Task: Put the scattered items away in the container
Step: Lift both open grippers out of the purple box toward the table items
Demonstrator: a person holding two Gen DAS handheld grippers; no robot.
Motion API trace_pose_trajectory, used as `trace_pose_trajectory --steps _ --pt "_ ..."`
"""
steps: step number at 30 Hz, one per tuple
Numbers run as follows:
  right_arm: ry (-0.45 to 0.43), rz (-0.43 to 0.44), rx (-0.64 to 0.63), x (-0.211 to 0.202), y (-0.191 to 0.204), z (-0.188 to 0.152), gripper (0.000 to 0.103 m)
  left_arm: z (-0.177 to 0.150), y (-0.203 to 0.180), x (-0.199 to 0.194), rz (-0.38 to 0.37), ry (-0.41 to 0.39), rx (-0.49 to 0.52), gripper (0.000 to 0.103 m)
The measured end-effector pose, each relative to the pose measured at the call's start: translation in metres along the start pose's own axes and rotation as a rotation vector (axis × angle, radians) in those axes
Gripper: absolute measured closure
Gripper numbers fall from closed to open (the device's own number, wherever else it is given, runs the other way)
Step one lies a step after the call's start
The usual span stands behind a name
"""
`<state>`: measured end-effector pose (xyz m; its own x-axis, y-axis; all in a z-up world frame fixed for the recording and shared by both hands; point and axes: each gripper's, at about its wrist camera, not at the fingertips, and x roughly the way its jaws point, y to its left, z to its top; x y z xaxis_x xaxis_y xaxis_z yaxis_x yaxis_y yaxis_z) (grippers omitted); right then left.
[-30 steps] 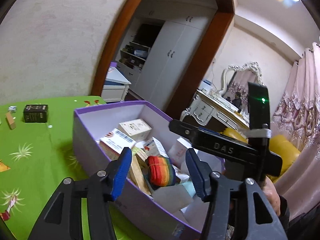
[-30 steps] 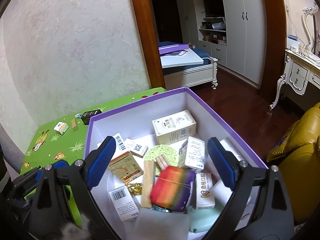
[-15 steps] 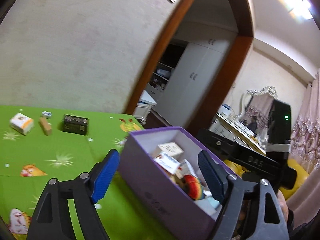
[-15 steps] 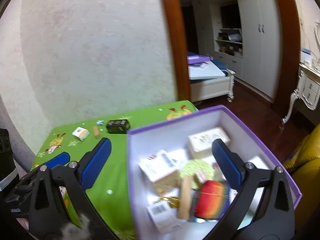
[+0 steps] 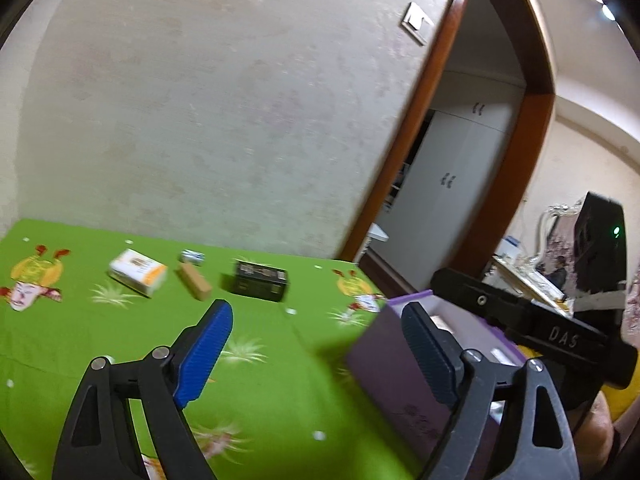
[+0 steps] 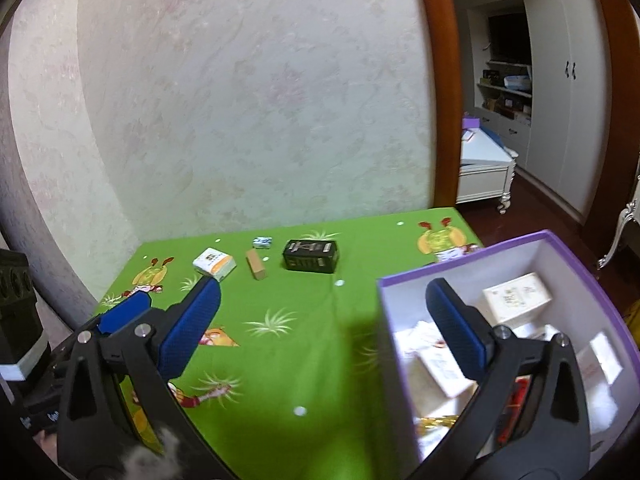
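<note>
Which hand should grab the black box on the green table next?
Probably the left. The left gripper, jaws opening and empty, points at the black box; the right gripper hangs partly over the purple box.

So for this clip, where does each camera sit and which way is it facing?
Left wrist: on the left gripper, jaws opening and empty, facing the green tablecloth; right gripper and a hand show.
Right wrist: on the right gripper, open, facing the cloth and purple-rimmed cardboard box; the left gripper shows.
Shared: black box, wooden block, white-orange carton.
</note>
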<state>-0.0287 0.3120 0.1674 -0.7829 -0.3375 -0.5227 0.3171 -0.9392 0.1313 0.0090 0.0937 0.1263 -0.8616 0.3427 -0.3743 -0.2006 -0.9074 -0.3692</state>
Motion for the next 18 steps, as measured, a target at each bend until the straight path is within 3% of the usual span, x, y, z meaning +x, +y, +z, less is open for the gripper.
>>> trace_pose_trajectory --steps 11,18 --pt "0.04 -0.013 -0.004 0.048 0.032 0.002 0.001 0.006 0.053 0.028 0.167 0.021 0.025 0.013" --pt "0.052 -0.03 0.004 0.074 0.041 0.002 0.001 0.009 0.077 0.057 0.225 0.029 0.128 0.013"
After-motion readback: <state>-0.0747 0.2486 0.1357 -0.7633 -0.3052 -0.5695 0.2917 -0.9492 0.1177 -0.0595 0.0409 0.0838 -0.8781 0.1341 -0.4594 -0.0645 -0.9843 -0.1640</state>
